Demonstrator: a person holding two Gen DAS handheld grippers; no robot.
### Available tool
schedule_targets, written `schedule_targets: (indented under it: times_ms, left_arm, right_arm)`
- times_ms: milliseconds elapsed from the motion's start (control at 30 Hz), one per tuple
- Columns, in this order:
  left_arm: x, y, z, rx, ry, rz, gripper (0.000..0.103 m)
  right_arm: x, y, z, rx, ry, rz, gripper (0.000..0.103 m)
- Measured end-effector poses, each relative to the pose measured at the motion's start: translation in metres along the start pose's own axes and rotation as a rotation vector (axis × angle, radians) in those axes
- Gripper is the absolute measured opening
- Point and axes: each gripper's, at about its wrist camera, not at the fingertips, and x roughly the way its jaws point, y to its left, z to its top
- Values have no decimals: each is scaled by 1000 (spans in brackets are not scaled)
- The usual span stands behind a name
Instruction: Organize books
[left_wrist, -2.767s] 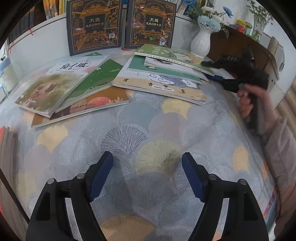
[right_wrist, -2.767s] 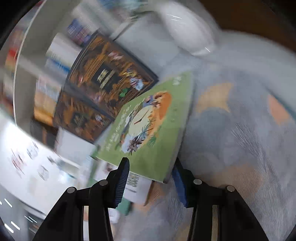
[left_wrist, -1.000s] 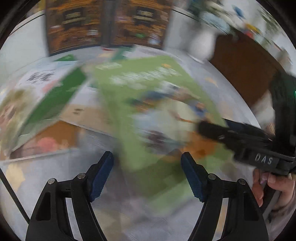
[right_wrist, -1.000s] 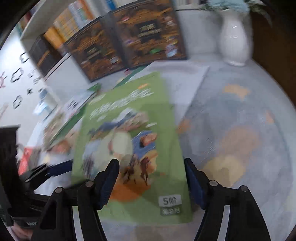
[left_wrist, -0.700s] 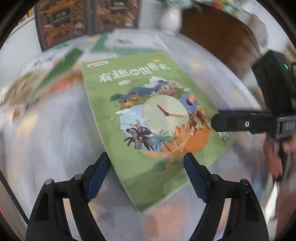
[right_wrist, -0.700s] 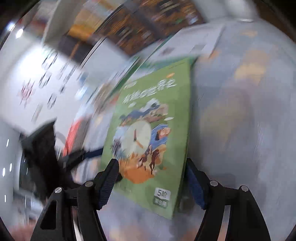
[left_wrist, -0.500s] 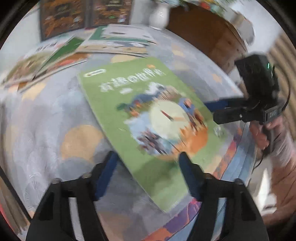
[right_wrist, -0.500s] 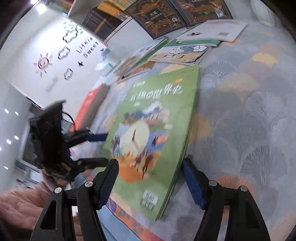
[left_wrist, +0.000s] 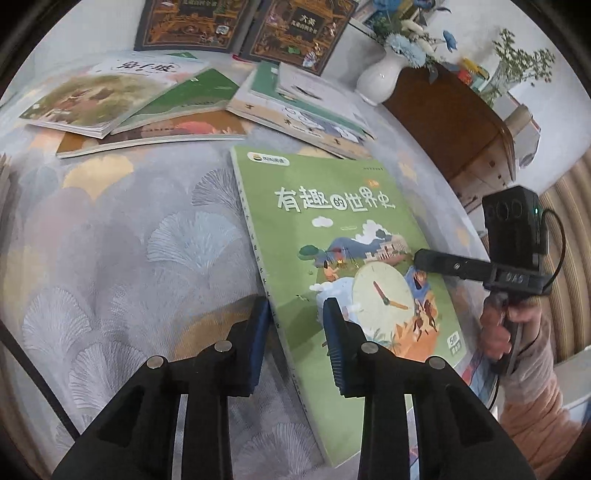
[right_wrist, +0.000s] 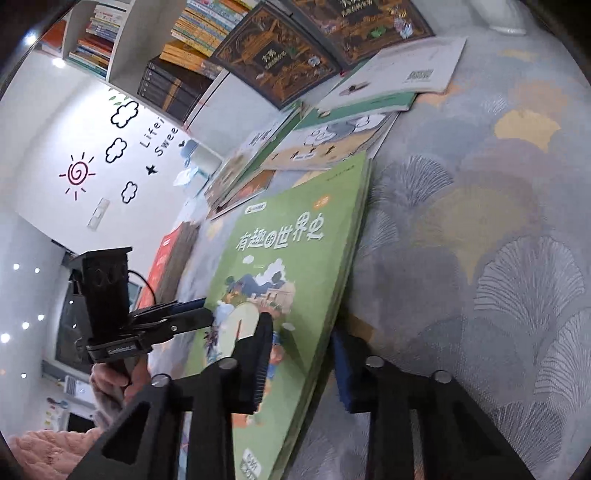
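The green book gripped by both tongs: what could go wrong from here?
Both the left tongs and right tongs have just been closing on opposite edges of the green book, which sits between each pair. Held only by thin margins, it could slip or bend. Its far corner lies close to the loose book pile, which could be nudged.

Green book's near corner cropped

I read 有趣的世界史 in white across the green book, with a small white tag saying 5阶 at its lower corner. On the wall behind, black letters spell "Life i" and "Swee", cut off. The dark upright book shows 大英 in its title panel.
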Motion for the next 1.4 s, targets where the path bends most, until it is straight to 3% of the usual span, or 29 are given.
schedule_targets:
  times_ms: [200,700,800,867,933,1233,1267,1400]
  left_arm:
    - [0,1,-8,10,-61,7,29]
    - [3,-4,-6,27,-79,25,30]
    - [3,-4,-6,31,-78,30,30]
    - [3,-5,-7,35,-78,44,30]
    - [3,-6,-6,23,-73,56,30]
    - [-6,-13,-7,13,-27,95,29]
    - [-10,-13,-8,12,-34,86,29]
    - [-35,-23,-7,12,-77,-90,29]
  right_arm:
    - [-5,8,-14,-72,-87,-56,24]
    - [-6,6,-14,-60,-92,-42,24]
    - [-7,21,-17,-127,-120,-131,26]
    - [-5,39,-21,-193,-139,-242,28]
    - [-6,46,-21,-180,-144,-280,29]
    - [-22,50,-24,-80,-45,-142,26]
    - [-24,54,-24,-91,-43,-137,26]
    - [-29,80,-27,-143,-41,-123,25]
